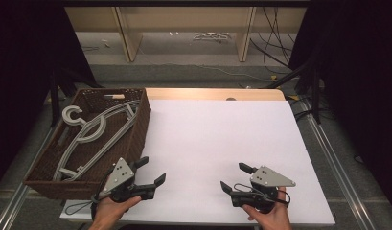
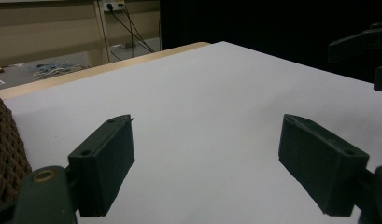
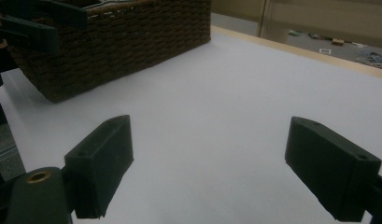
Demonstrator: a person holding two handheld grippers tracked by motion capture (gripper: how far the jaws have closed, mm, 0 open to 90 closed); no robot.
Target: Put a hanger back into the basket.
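both grippers wait low at the near edge of the white tabletop point(image 1: 217, 134), each with its fingers spread wide apart and nothing between them. the left gripper point(image 1: 153, 171) sits just beside the near corner of the dark woven basket point(image 1: 142, 125), the right gripper point(image 1: 233, 177) well apart from it. the grey hangers point(image 1: 95, 132) lie stacked inside the basket, hooks toward the far left corner. to lift one cleanly, i'd say come over the rim with the left, pinch a flat shoulder bar, not the curved hook, and raise it level so it doesn't snag its neighbours. the hangers look smooth, hard plastic; the wicker is coarse and ridged.
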